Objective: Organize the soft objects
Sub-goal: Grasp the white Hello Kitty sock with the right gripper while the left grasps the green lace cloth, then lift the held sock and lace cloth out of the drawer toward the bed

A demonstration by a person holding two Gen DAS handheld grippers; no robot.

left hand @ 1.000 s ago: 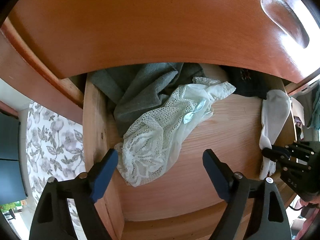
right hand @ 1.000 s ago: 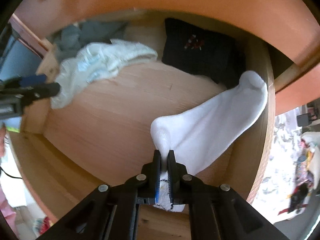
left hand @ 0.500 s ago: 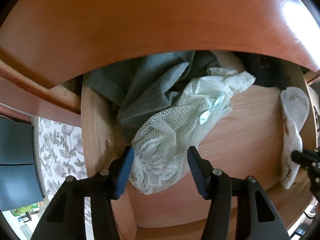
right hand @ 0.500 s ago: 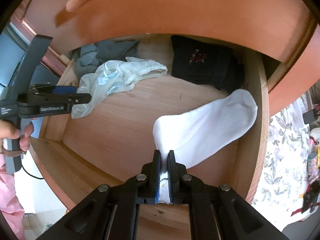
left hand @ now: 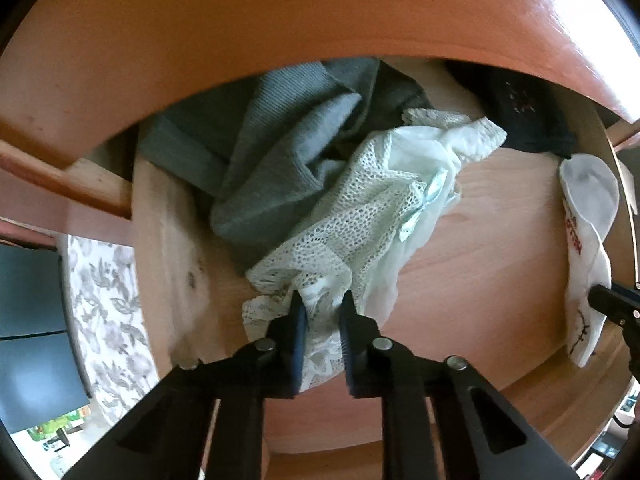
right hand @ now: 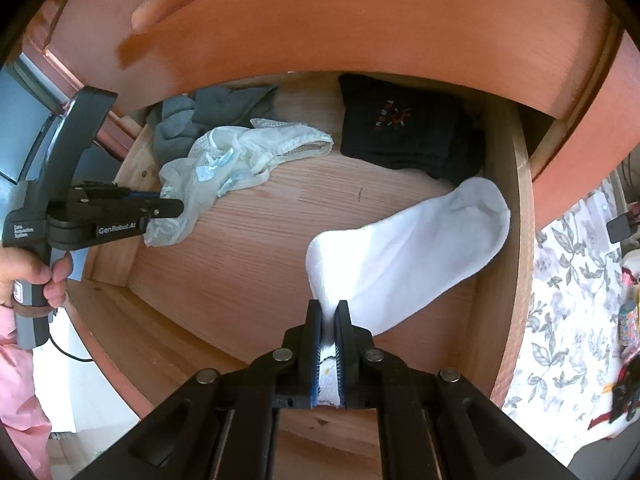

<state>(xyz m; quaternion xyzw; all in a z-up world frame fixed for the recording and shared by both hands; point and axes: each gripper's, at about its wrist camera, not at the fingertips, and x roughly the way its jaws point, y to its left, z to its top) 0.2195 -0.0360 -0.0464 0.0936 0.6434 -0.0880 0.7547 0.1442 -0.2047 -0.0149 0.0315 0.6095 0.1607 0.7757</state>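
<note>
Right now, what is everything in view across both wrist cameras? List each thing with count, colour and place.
drawer: one, light wood inside, reddish front, pulled open
grey knit garment: one, grey, crumpled in the drawer's back left corner
lace garment: one, pale white-green, lying against the grey knit
black folded garment: one, black with a small red mark, back right
white sock: one, white, along the right wall
floral fabric: grey-on-white, outside the drawer
left gripper: black, blue pads, jaws closing with the lace between them
right gripper: black, shut on the sock
hand: holding the left gripper's handle
</note>
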